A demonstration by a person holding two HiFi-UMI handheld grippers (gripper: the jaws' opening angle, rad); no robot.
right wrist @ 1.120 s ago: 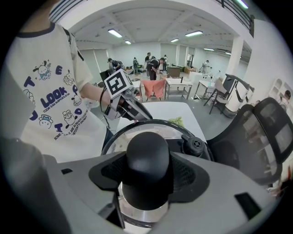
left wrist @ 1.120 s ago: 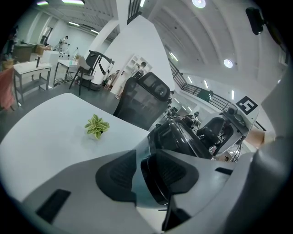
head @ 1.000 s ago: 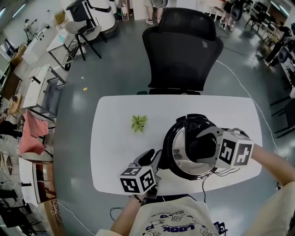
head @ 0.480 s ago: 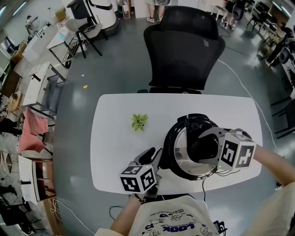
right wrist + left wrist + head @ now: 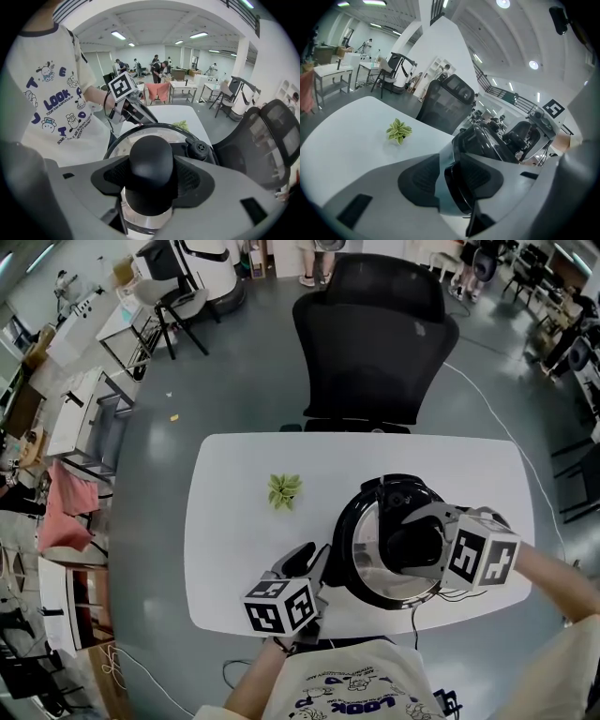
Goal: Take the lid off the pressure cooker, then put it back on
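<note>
Right gripper view: lid knob (image 5: pixel 151 161), seemingly inside gripper (image 5: pixel 152 180)

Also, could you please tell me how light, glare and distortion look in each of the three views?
Head view: even light, strong fisheye bending the table edges, glare on the shiny lid. Left gripper view: dark round vignette, ceiling lamps blown out, plant sharp, the near jaws softer. Right gripper view: same vignette and bending, knob crisp, far room slightly soft.

On the table (image 5: pixel 234 540) the pressure cooker (image 5: pixel 339 542), lid (image 5: pixel 367 554) on, stands right of the plant (image 5: pixel 283 490); the chair (image 5: pixel 370 343) is behind.
</note>
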